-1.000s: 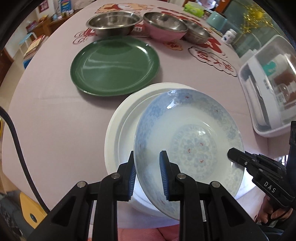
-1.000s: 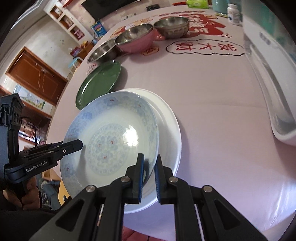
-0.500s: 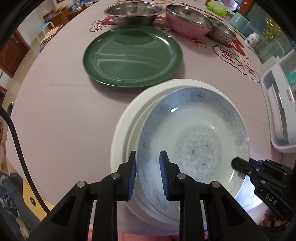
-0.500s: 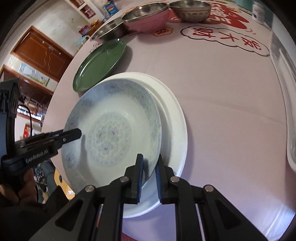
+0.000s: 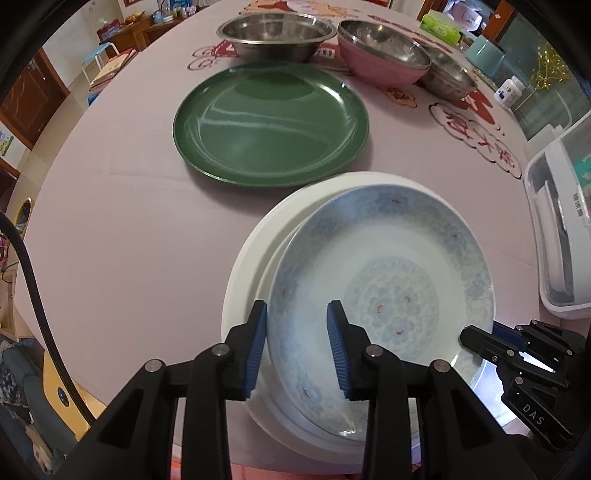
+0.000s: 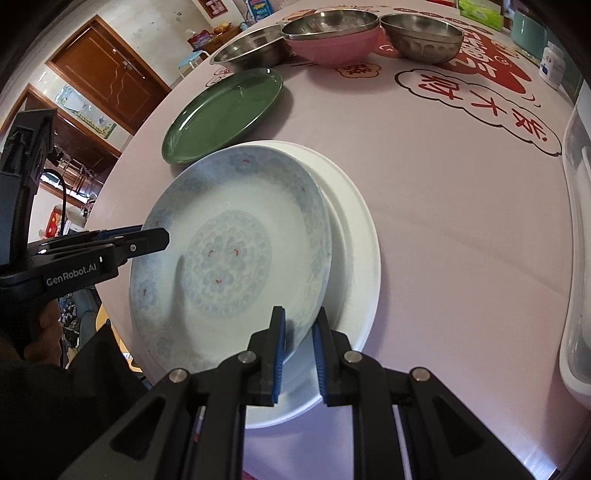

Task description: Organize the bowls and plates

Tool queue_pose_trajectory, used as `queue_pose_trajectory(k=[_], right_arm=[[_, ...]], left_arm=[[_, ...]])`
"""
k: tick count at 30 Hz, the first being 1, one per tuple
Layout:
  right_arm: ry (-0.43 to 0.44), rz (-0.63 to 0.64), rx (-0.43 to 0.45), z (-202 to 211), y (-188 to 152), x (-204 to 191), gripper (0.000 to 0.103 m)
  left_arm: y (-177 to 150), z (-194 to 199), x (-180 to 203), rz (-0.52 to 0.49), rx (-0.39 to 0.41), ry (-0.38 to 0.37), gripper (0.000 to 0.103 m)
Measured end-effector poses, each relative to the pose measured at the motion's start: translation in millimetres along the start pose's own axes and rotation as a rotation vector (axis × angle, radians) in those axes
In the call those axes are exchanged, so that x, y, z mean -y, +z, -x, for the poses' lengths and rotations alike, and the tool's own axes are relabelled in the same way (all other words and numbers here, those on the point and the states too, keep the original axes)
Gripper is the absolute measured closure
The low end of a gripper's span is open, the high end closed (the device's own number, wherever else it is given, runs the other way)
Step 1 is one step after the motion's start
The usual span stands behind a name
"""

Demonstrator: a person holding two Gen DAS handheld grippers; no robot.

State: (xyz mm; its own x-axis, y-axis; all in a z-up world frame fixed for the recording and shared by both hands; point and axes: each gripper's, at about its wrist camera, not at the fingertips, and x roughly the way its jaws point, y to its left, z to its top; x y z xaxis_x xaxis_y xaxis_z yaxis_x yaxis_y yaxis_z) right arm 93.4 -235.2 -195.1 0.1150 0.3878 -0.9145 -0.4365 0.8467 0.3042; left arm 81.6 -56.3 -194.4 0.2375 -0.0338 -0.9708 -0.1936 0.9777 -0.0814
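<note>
A blue-patterned shallow bowl (image 5: 384, 295) lies on a white plate (image 5: 258, 258) at the near table edge. My left gripper (image 5: 297, 328) has its jaws parted around the bowl's near-left rim, no longer pinching it. My right gripper (image 6: 298, 332) straddles the bowl's (image 6: 229, 254) opposite rim above the white plate (image 6: 354, 240), jaws slightly apart. A green plate (image 5: 269, 122) lies beyond. Two steel bowls (image 5: 277, 37) (image 5: 448, 72) and a pink bowl (image 5: 384, 55) stand at the far edge.
A clear plastic storage box (image 5: 561, 229) stands on the right of the pink tablecloth (image 5: 122, 206). A white pill bottle (image 5: 509, 90) and a green tissue pack (image 5: 441, 27) stand at the back right. A wooden door (image 6: 107, 74) is off the table's left.
The bowl has come down flat onto the white plate. Both grippers have opened on its rim, the left one more widely, and moved forward a little.
</note>
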Motion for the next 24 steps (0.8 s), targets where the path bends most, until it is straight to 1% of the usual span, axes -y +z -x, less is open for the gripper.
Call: queue_pose_trajectory(k=[2,5,7,9,13,14,16,18,21,24], right_arm=[[-0.002,0.011,0.008,3.6,0.0,0.4,0.087],[-0.005,0.022,0.039,9.0,1.9,-1.1,0.084],[-0.009,0.031,0.070,14.3,4.6,-1.6,0.078],[-0.020,0.045,0.089,17.0,6.8,-3.3,0.074],[-0.036,0.075,0.105,18.0,10.3,-7.5,0.074],[-0.047,0.083,0.105,17.7,10.6,-9.4,0.073],[-0.071,0.110,0.105,16.4,11.0,-14.7,0.068],[-0.073,0.122,0.111,16.8,11.2,-18.1,0.066],[-0.087,0.137,0.120,18.2,9.5,-22.9,0.065],[-0.108,0.128,0.136,21.7,7.8,-24.8,0.064]], left_arm=[[-0.1,3.8,-0.5,0.002,0.015,-0.005,0.070],[-1.1,12.0,-3.0,0.008,0.047,-0.022,0.069],[-2.1,16.4,-4.5,0.013,0.065,-0.032,0.069],[-3.3,21.0,-6.0,0.017,0.086,-0.035,0.069],[-6.8,29.2,-8.8,0.034,0.119,-0.033,0.069],[-7.3,30.3,-10.4,0.042,0.122,-0.031,0.069],[-8.7,32.7,-17.3,0.067,0.129,-0.039,0.069],[-8.6,32.2,-24.8,0.094,0.130,-0.045,0.069],[-8.0,30.4,-37.5,0.140,0.130,-0.052,0.069],[-5.5,27.3,-49.2,0.184,0.132,-0.085,0.069]])
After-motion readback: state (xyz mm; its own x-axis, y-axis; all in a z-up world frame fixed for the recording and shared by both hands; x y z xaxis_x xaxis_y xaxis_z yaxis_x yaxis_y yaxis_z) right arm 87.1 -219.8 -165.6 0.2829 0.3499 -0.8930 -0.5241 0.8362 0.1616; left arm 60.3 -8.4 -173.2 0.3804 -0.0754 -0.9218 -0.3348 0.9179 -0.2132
